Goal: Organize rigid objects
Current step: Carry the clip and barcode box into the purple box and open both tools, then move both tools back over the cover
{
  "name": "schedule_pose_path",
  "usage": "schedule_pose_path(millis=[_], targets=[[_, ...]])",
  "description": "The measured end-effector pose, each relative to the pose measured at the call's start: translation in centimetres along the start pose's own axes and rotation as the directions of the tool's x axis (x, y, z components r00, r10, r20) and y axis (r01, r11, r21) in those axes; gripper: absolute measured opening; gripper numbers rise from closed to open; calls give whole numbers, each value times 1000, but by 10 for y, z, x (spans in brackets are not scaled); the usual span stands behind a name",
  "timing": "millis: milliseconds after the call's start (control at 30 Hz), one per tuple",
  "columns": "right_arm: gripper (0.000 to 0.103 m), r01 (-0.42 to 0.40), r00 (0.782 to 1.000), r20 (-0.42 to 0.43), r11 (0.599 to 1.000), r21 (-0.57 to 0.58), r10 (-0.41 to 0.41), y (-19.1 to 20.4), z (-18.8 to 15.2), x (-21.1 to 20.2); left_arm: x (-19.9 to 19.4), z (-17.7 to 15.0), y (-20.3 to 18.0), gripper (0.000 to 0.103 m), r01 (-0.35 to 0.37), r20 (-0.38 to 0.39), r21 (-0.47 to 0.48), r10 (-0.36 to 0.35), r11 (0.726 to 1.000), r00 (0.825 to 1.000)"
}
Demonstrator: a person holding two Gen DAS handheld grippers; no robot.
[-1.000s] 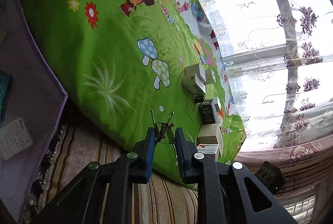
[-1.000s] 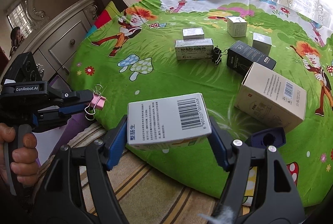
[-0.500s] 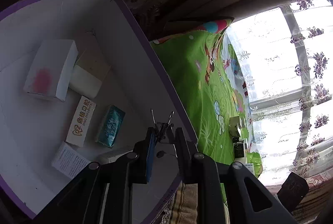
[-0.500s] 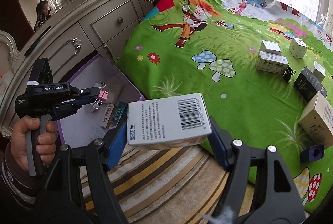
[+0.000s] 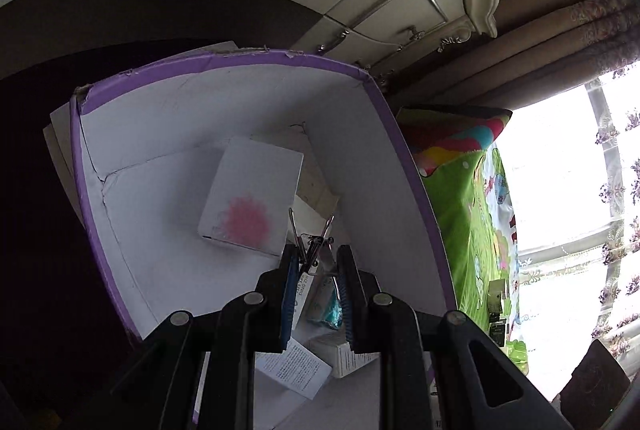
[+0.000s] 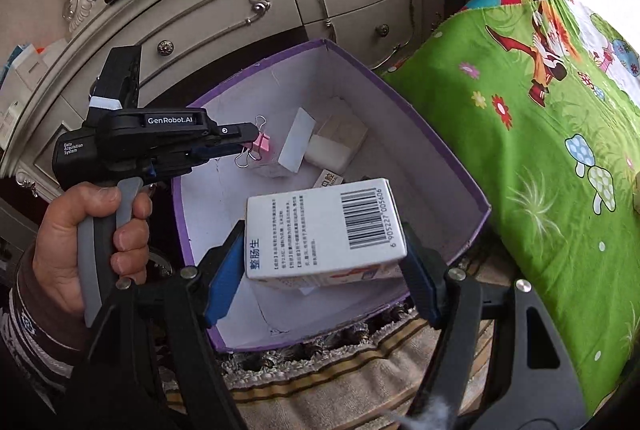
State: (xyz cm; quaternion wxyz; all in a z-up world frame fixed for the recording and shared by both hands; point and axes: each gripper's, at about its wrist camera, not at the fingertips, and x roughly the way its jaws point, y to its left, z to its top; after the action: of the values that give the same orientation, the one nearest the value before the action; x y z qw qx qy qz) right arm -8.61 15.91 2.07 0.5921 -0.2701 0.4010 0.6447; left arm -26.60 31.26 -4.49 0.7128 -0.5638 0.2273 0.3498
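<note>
Purple-rimmed storage box [image 6: 440, 166], open top, sits below and ahead of both grippers. Right gripper [image 6: 320, 262] clamps a white carton [image 6: 320, 226] by its short ends; long axis runs crosswise between the fingers, barcode face up, held above the box's near part. Left gripper [image 6: 256, 144], nearly pressed together, pinches a pink binder clip [image 6: 262, 143], wire handles pointing forward, over the box interior.
</note>
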Motion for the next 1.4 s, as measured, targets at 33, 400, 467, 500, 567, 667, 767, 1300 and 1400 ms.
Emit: schedule_pose_path(millis=[33, 400, 467, 500, 567, 667, 767, 1300, 1400], targets=[[75, -13, 1000, -10, 1000, -10, 13, 4, 2, 6, 0, 0, 1, 20, -3, 1, -2, 3, 1000, 1000], [84, -43, 998, -35, 999, -22, 43, 13, 1, 24, 3, -1, -5, 28, -27, -7, 15, 27, 1000, 1000], [84, -33, 999, -25, 999, -14, 32, 10, 1, 18, 3, -2, -7, 32, -29, -8, 19, 29, 999, 1000], [84, -22, 1000, -19, 1000, -9, 22, 7, 0, 16, 4, -2, -8, 33, -31, -8, 22, 31, 999, 999], [84, -2, 1000, -2, 1000, -1, 2, 0, -1, 9, 4, -2, -10, 36, -38, -10, 23, 39, 999, 999], [84, 31, 999, 28, 999, 16, -31, -14, -3, -5, 5, -3, -15, 37, -46, -15, 31, 47, 998, 999], [85, 79, 995, 58, 996, 30, -81, -29, -5, -18, 6, -6, -24, 37, -52, -17, 46, 53, 998, 998], [86, 312, 933, 119, 929, 200, -339, -123, -54, -86, 21, -26, -70, 41, -55, -59, 137, 64, 989, 996], [86, 341, 919, 117, 909, 241, -376, -142, -67, -98, 25, -31, -79, 43, -53, -69, 152, 64, 987, 996]])
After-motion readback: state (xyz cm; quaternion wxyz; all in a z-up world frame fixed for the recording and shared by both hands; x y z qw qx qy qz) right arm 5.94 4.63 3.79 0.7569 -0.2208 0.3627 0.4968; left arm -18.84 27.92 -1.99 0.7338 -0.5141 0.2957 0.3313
